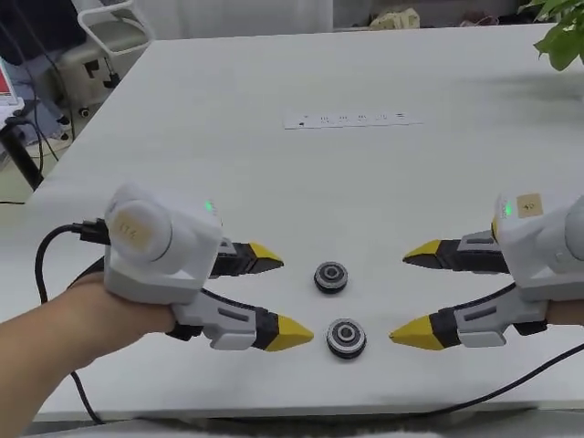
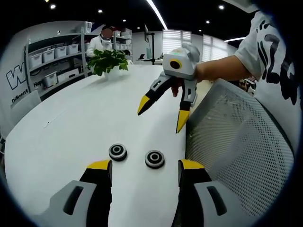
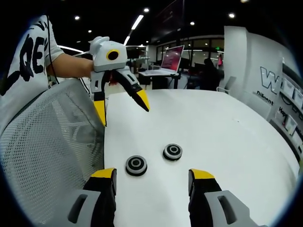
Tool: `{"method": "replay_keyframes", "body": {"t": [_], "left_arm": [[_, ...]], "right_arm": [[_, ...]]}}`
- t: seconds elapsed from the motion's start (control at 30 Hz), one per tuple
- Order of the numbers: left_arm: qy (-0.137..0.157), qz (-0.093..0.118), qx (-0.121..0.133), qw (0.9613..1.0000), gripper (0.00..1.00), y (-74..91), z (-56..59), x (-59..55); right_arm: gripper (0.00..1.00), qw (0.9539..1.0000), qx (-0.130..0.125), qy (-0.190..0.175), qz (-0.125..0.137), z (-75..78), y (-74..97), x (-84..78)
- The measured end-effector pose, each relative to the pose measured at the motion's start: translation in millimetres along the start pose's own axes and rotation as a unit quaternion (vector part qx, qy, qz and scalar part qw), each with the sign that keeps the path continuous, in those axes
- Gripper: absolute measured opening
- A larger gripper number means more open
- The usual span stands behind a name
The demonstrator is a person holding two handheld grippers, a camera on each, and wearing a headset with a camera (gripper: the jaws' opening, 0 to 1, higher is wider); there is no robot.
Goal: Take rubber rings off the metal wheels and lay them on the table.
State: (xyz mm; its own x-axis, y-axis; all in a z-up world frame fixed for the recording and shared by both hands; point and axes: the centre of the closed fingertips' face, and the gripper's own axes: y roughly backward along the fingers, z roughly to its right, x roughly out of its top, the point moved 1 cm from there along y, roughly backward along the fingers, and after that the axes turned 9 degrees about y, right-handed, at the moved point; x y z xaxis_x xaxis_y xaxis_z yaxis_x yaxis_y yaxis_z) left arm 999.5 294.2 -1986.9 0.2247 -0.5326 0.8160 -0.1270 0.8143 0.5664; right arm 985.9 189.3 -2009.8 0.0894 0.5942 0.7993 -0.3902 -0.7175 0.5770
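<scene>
Two metal wheels (image 1: 330,276) sit close together on the table (image 1: 365,182) between the left tool (image 1: 292,298) and right tool (image 1: 401,297), both wide apart and empty (rubber rings (image 1: 331,338) seemingly not yet off), so next up: steady one wheel, pinch its ring's edge.

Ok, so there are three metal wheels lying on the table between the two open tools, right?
Not quite: there are two wheels, not three. The head view shows the far wheel and the near wheel lying on the table between the open left tool and the open right tool.
</scene>
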Motion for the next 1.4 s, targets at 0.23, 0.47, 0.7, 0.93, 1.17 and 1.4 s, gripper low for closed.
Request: {"method": "replay_keyframes", "body": {"t": [0.23,0.47,0.7,0.93,1.17,1.4], "left_arm": [[-0.002,-0.007,-0.002,1.0000,0.52,-3.6,-2.4,-2.3],[-0.008,-0.018,-0.009,0.9998,0.51,-8.8,-2.2,-4.7],[-0.019,-0.035,-0.016,0.9991,0.50,-15.1,-2.8,-11.1],[-0.021,-0.049,-0.025,0.9983,0.49,-21.4,-1.1,-17.4],[-0.009,-0.045,-0.034,0.9984,0.46,-26.0,1.0,-16.1],[-0.008,-0.048,-0.047,0.9977,0.42,-32.8,6.0,-15.4]], "right_arm": [[0.59,1.0000,0.007,0.002,-0.007,0.2,-3.7,-4.6],[0.56,0.9998,0.018,0.003,-0.011,-2.5,-9.3,-7.6],[0.53,0.9995,0.026,0.007,-0.017,-4.7,-11.8,-9.9],[0.53,0.9993,0.034,0.006,-0.018,-6.8,-15.2,-11.4],[0.51,0.9989,0.042,0.009,-0.017,-7.8,-18.7,-14.3],[0.48,0.9986,0.049,0.011,-0.019,-9.7,-21.4,-18.8]]}}
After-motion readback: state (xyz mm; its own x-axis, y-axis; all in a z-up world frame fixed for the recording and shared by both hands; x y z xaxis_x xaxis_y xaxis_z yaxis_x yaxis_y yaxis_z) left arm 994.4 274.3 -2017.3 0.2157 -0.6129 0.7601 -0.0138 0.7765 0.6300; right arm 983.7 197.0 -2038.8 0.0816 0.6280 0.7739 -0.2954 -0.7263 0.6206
